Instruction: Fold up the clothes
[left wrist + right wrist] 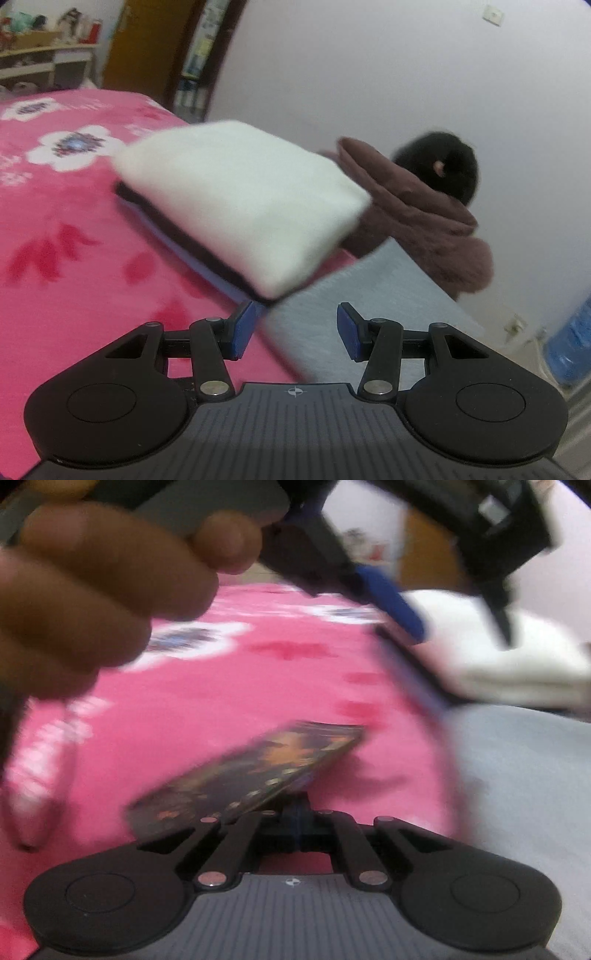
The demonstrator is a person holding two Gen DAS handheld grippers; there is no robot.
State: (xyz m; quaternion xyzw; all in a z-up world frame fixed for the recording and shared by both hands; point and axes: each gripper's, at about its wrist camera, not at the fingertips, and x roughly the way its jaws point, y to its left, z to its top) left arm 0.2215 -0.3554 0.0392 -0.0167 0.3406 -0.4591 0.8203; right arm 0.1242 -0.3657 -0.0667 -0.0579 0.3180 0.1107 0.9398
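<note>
Our left gripper (295, 330) has its blue fingers spread wide, holding nothing. Our right gripper (298, 814) is squeezed closed with nothing in it. The folded white soft cloth (243, 206) sits mid-frame on the pink flowery blanket (70, 236), just past the left fingers.

A pink bedspread (74, 221) with white flowers covers the bed. On it, near in the right wrist view, lies a dark phone (243, 775) (its screen too blurred to read). Far left stand a shelf (44, 59) of clutter and a brown door (147, 48). At the right edge, a blue water bottle (570, 343) stands below a pale wall (406, 74).
</note>
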